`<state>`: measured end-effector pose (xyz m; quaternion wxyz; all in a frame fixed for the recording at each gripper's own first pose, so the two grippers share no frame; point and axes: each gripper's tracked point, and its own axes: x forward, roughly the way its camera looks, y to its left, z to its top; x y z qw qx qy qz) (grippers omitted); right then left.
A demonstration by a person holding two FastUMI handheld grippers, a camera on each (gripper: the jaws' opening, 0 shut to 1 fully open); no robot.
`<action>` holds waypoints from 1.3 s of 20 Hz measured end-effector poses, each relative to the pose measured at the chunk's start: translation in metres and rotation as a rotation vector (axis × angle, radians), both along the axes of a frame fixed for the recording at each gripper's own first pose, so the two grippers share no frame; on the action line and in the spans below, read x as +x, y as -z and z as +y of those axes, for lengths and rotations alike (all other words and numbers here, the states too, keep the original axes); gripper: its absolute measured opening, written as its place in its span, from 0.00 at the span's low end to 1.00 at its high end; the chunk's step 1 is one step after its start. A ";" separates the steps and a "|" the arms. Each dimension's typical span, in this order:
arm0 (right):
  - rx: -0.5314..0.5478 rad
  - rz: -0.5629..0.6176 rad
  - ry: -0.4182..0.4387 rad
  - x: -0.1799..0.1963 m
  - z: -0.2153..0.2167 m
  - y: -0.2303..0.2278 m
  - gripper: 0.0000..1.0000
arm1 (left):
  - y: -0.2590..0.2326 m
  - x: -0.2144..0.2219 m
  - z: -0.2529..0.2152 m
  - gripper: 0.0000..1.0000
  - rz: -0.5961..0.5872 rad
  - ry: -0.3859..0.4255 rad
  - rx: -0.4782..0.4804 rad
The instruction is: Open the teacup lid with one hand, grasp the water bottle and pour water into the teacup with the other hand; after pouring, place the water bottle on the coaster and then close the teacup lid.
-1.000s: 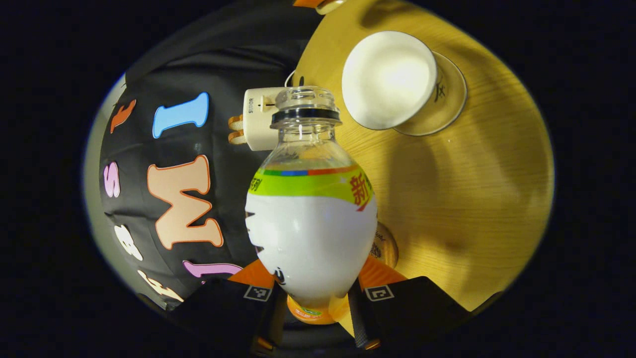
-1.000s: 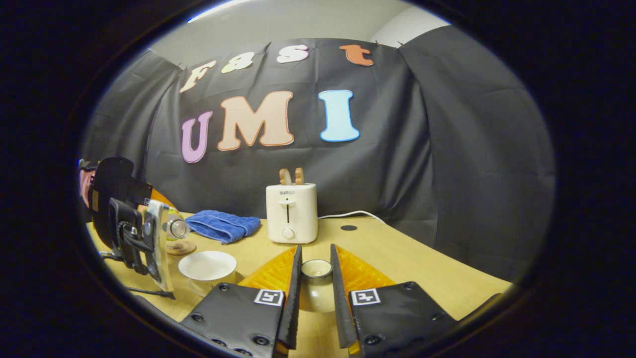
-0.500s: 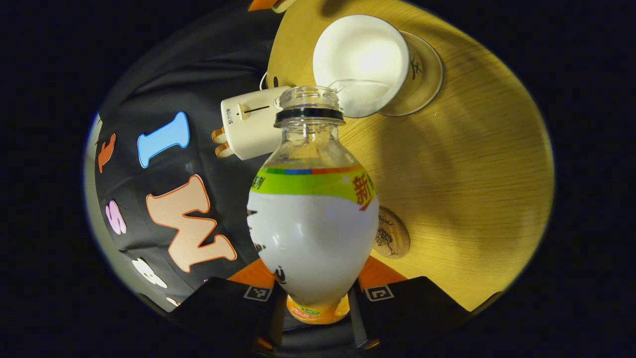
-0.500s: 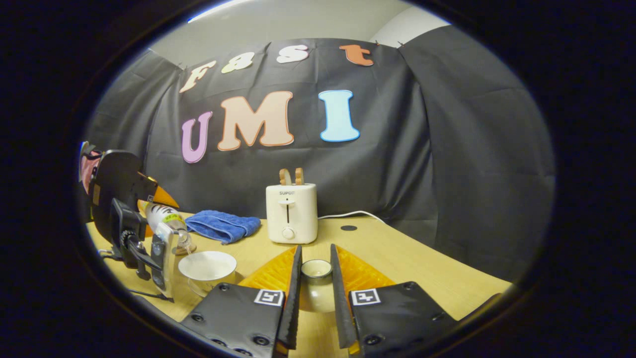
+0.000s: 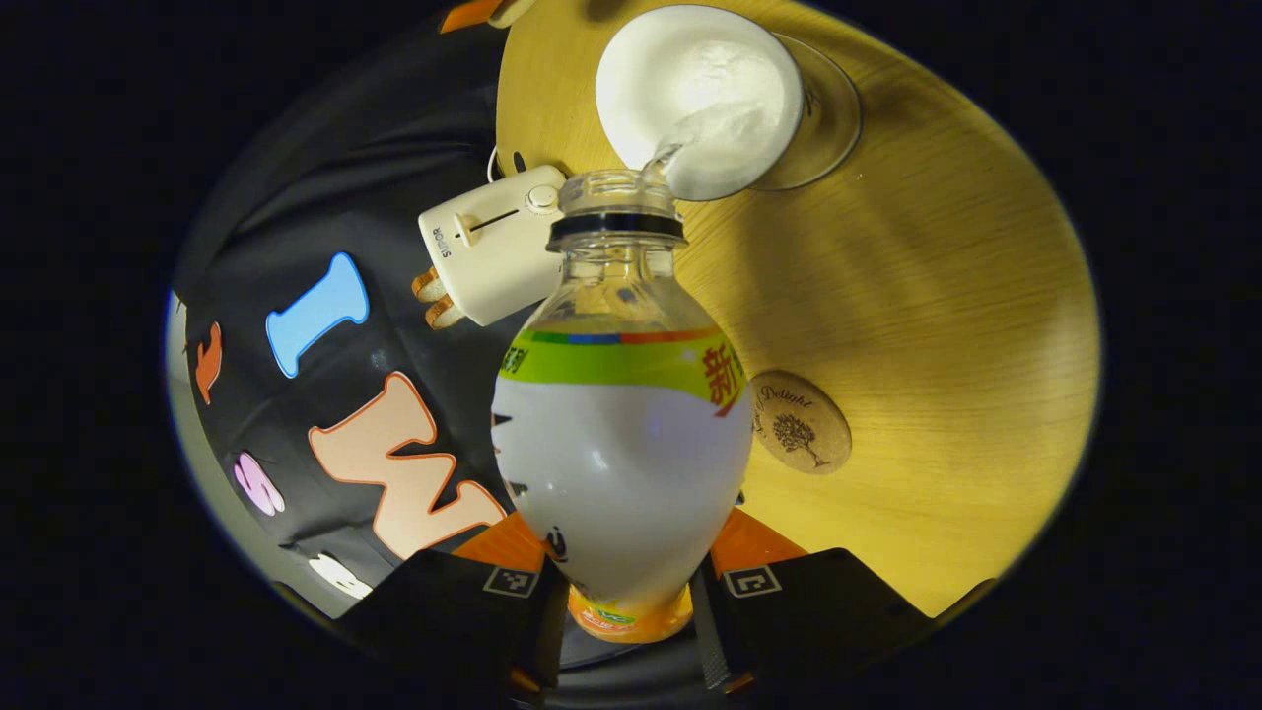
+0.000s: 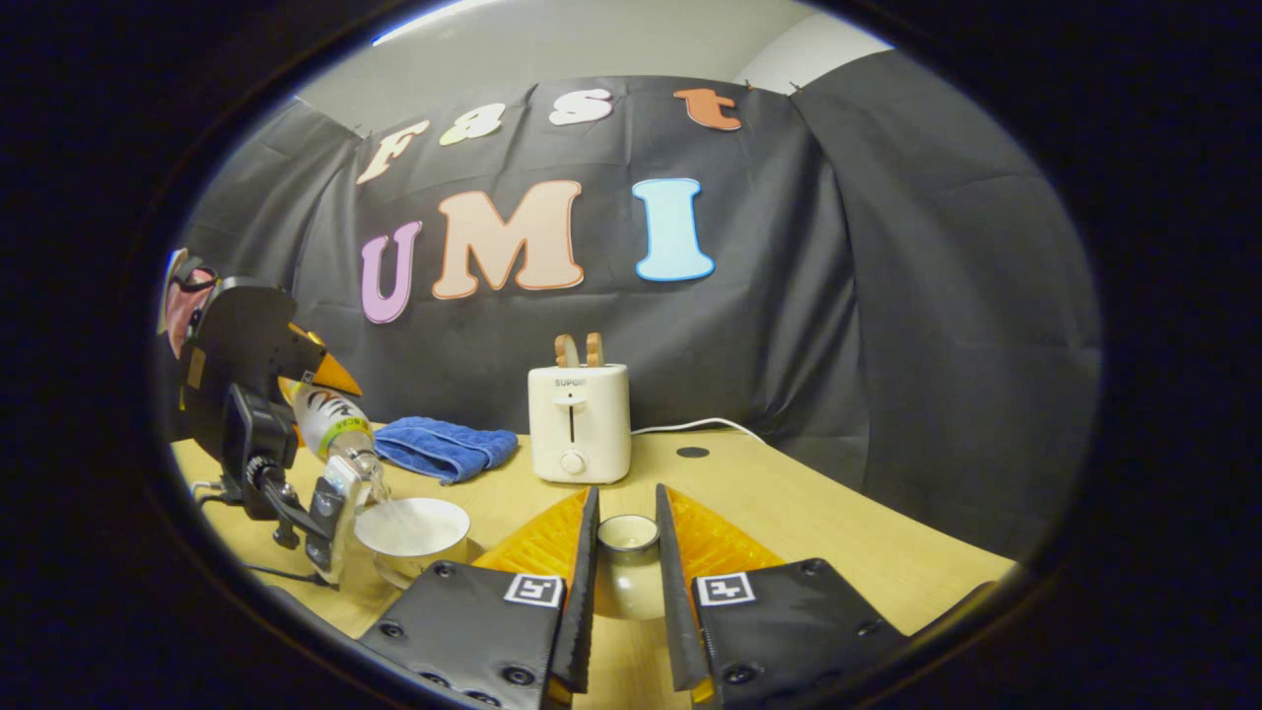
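Observation:
My left gripper (image 5: 626,547) is shut on the water bottle (image 5: 621,434), which has a white and green label and no cap. The bottle is tipped, and water runs from its mouth into the white teacup (image 5: 705,89) on a glass saucer (image 5: 828,108). The round cork coaster (image 5: 801,434) lies bare on the table right of the bottle. In the right gripper view my right gripper (image 6: 627,523) is shut on the white teacup lid (image 6: 628,582), held just above the table. The left gripper (image 6: 256,424) tilts the bottle (image 6: 335,422) over the teacup (image 6: 412,528) at the left.
A white toaster (image 6: 579,424) with bread in it stands at the back of the wooden table (image 6: 789,513), its cord trailing right. A blue towel (image 6: 444,446) lies left of the toaster. The toaster (image 5: 493,247) sits close behind the bottle's neck.
The left gripper has tipped the bottle further and brought its mouth over the teacup; water now pours in. The right gripper with the lid has stayed still.

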<state>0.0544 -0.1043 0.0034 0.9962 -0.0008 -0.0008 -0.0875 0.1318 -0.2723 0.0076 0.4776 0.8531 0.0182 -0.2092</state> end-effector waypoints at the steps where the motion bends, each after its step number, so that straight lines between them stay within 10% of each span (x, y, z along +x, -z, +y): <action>1: 0.000 0.000 0.000 0.000 0.000 0.000 0.35 | -0.003 0.000 0.000 0.53 -0.007 0.004 0.015; 19: -0.001 0.002 -0.004 0.000 0.000 0.000 0.35 | -0.027 0.006 -0.008 0.53 -0.063 0.041 0.156; 26: 0.000 0.002 -0.003 0.000 0.000 -0.001 0.35 | 0.009 -0.001 0.003 0.52 0.135 -0.067 -0.225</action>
